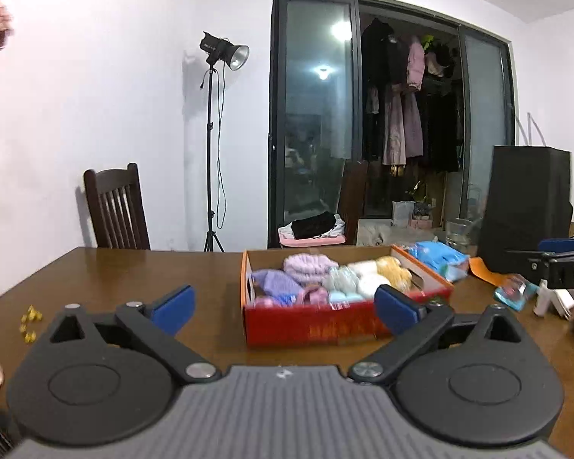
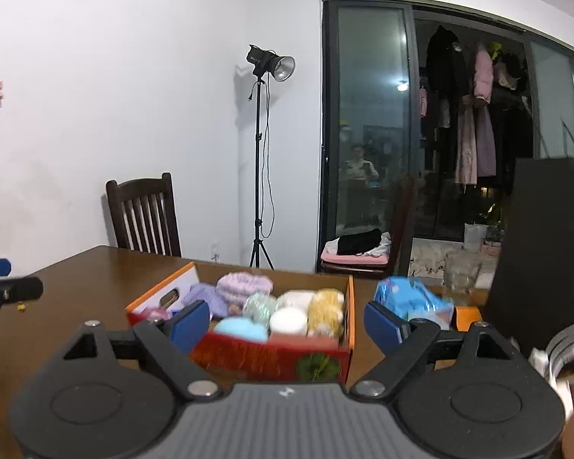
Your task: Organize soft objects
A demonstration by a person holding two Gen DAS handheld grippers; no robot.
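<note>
- Both tongs stand released and carry nothing: the left gripper (image 1: 285, 304) and the right gripper (image 2: 287, 323) hover above the wooden table (image 1: 107, 267), jaws wide apart.
- Just beyond them sits the red box (image 1: 325, 329), already packed with yarn balls (image 2: 287, 319) in rows.
- Judged near the finish; next calls for any stray soft item, perhaps the blue packet (image 2: 413, 300) beside the box.
</note>
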